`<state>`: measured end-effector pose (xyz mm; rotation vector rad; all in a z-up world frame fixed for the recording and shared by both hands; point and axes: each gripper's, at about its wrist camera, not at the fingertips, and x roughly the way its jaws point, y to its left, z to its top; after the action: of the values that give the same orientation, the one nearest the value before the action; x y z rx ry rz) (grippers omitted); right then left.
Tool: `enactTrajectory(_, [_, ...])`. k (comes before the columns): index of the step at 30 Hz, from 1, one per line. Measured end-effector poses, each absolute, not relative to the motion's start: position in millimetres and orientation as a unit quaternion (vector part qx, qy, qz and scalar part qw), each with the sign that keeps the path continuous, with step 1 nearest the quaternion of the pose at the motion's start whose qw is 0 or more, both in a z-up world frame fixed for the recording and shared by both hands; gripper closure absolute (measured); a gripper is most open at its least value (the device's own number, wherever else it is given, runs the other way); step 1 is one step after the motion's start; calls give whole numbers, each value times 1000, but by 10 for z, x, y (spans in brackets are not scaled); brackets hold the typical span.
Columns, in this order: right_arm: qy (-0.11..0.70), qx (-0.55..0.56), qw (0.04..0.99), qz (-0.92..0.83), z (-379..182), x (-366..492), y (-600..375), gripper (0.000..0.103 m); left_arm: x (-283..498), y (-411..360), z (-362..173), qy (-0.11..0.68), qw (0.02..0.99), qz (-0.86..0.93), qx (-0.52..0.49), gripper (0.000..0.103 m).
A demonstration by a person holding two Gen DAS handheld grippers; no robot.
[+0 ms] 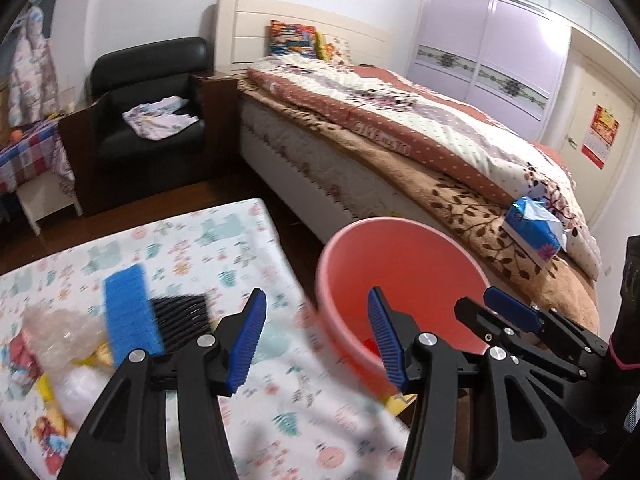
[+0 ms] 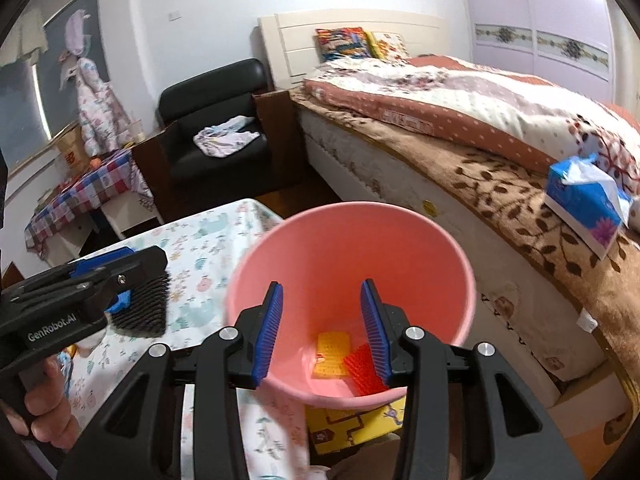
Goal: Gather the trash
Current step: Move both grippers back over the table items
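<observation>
Left wrist view: the left gripper (image 1: 318, 338) hangs with jaws spread wide and nothing between them, over the edge of a table with a floral cloth (image 1: 224, 248). A blue-handled brush (image 1: 136, 314) lies on the cloth beside a heap of crumpled plastic and wrappers (image 1: 56, 336). Just right of the table stands a pink bin (image 1: 396, 264). Right wrist view: the right gripper (image 2: 322, 328), jaws likewise apart and empty, is poised above the bin's mouth. A yellow wrapper (image 2: 332, 352) and a red piece (image 2: 362, 370) rest on the bin floor. A tissue box (image 2: 584, 204) sits on the bed (image 2: 460, 128).
</observation>
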<state>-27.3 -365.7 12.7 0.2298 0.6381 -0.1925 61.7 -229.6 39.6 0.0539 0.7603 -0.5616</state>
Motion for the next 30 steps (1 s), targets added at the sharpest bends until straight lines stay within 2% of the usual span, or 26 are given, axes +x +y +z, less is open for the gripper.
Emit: enactTrajectory(30, [345, 94, 932, 50, 82, 104, -2444, 62, 307, -232, 252, 375, 921, -102, -13, 51])
